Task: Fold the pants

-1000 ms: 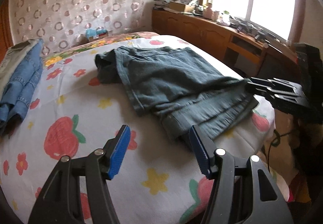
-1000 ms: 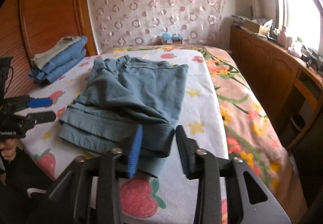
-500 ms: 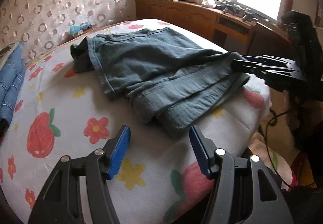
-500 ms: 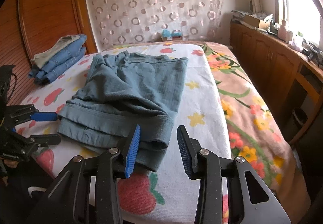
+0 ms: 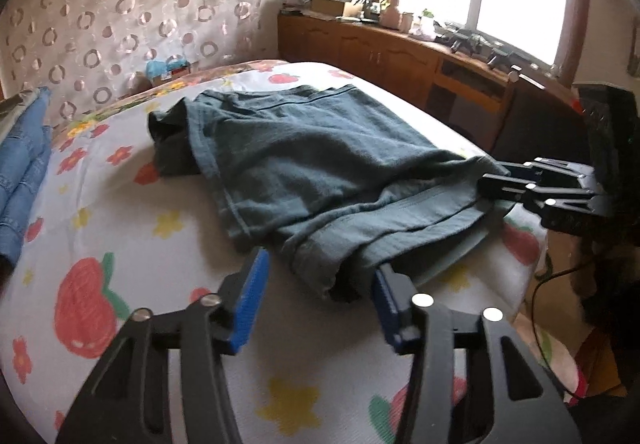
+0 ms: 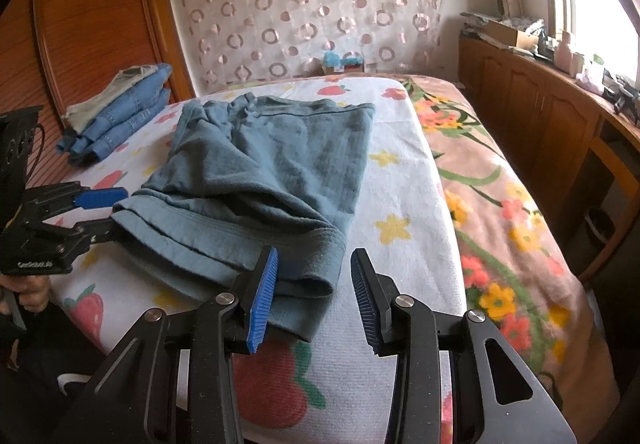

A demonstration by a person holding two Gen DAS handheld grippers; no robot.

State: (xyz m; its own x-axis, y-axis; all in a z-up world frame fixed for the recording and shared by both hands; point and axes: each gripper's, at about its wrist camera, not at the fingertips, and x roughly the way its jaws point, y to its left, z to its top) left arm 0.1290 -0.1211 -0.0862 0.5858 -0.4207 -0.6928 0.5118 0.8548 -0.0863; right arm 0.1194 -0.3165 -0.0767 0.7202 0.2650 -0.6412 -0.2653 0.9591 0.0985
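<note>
Dark teal pants [image 5: 320, 164] lie folded lengthwise on the strawberry-print sheet [image 5: 120, 244], hems toward me. My left gripper [image 5: 318, 300] straddles the near left hem corner; its jaws are closing, and the blue pads [image 5: 252, 304] stand apart from the cloth between them. Seen from the right wrist view, the left gripper [image 6: 98, 214] brackets that corner of the pants [image 6: 272, 164] from the side. My right gripper [image 6: 314, 296] is open over the other hem corner, its left pad [image 6: 262, 300] above the cloth and its right pad clear of it. From the left wrist view, the right gripper [image 5: 496, 180] reaches the hem's far end.
A stack of folded blue jeans [image 6: 120, 112] sits at the bed's far left by a wooden wardrobe [image 6: 100, 16]. A wooden cabinet [image 6: 540, 116] with clutter runs under the window on the right. A hand [image 6: 28, 292] holds the left gripper. A flowered blanket [image 6: 500, 204] covers the bed's right side.
My left gripper has come in onto the hem corner and its jaws have narrowed. The right gripper has stayed about where it was, at the same width.
</note>
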